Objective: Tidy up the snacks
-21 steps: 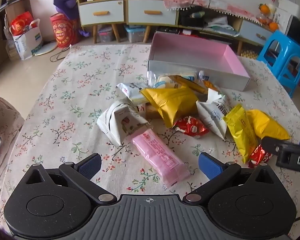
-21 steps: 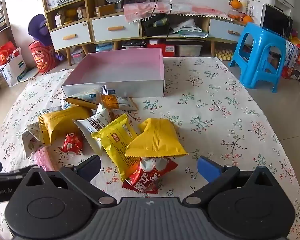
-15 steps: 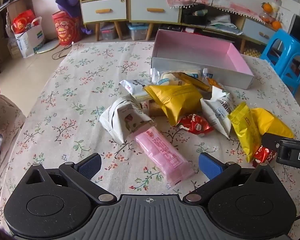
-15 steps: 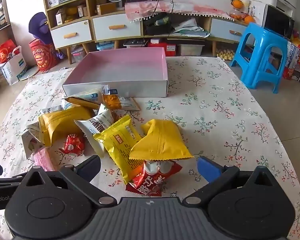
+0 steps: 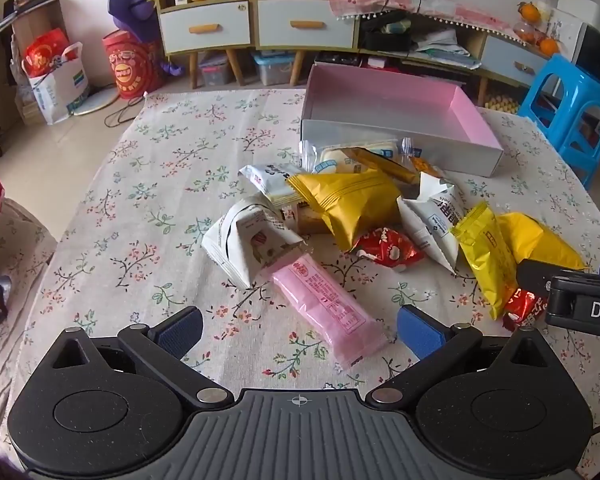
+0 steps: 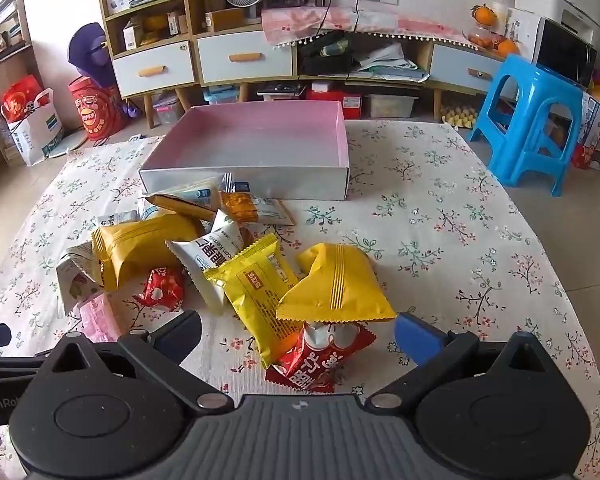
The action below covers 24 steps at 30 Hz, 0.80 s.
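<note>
The table (image 6: 440,216), draped in a floral cloth, is carrying everything, and the pink-lined box (image 6: 260,136) is sitting open and empty at its far side, probably waiting to take the snacks. The snack heap is lying just in front of the box's near wall, spilling toward the cameras. The left tongs (image 5: 298,330) are hanging wide and empty, tilted down over the pink wafer pack (image 5: 324,308), likely lining up a grab. The right tongs (image 6: 298,338) are also gaping wide, holding nothing, framing the red packet (image 6: 320,360) tucked under the yellow pillow bag (image 6: 336,284).
</note>
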{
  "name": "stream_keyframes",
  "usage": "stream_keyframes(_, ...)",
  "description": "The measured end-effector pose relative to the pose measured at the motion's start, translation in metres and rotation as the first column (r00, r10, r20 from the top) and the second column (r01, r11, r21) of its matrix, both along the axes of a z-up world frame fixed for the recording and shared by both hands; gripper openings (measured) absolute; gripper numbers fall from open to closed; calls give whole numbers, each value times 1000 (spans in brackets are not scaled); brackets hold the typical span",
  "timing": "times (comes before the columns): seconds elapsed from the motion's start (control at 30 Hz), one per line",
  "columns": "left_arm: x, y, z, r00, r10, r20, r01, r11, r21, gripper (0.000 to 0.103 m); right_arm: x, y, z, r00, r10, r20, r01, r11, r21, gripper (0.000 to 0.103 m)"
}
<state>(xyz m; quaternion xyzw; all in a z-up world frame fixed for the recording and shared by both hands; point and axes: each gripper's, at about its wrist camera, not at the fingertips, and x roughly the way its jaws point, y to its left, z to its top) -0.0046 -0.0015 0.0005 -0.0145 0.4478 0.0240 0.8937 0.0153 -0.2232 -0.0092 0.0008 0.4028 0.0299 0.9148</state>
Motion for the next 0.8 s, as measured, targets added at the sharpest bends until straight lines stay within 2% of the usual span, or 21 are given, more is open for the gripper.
stream_keyframes(0.8,-3,0,0,1000,2,-4,-2,1000,8,103,-3,6,4,1000,17,12,-16,999,-29,94)
